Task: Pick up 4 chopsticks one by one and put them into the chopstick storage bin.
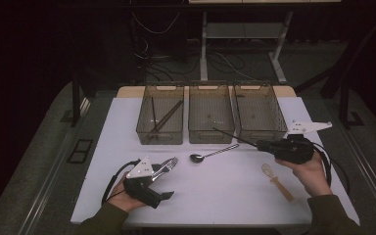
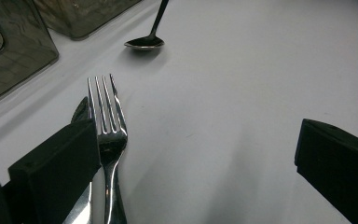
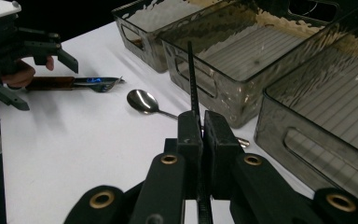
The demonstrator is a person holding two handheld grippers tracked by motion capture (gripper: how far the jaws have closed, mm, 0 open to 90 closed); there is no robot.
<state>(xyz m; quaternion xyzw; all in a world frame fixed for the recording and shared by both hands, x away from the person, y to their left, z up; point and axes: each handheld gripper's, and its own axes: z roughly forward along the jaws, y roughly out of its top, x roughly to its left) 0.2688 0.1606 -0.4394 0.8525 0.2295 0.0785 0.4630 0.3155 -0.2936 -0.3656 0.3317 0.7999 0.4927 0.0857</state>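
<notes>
The right tongs [image 1: 263, 145] are closed tight on a thin black stick [image 1: 232, 136], most likely a chopstick, though it is too slim and dark to be sure. In the right gripper view the two jaws are pressed together with the stick [image 3: 192, 79] rising from between them and slanting up over the near wall of the middle bin [image 3: 223, 93]. In the high view the stick runs from the right tongs toward the front wall of that bin [image 1: 210, 134], its far tip just ahead of the wall.

The left tongs [image 1: 169, 180] stand wide open, holding nothing. A fork [image 1: 166, 165] lies on the white counter [image 1: 215, 196] beside one open jaw; in the left gripper view the fork [image 2: 107, 135] lies right against the inner side of the jaw at the picture's left, while the other jaw is well apart at the picture's right.

A spoon [image 1: 210, 154] lies on the counter between the two tongs, just in front of the middle bin, bowl toward the left tongs. A pale wooden spoon [image 1: 276, 181] lies near the right hand [image 1: 308, 171], on the person's side of the right tongs.

Beyond both tongs stand three clear bins in a row. The left bin [image 1: 160, 134], ahead of the left tongs, holds dark sticks [image 1: 166, 117]. The right bin [image 1: 260, 134] is just ahead of the right tongs.
</notes>
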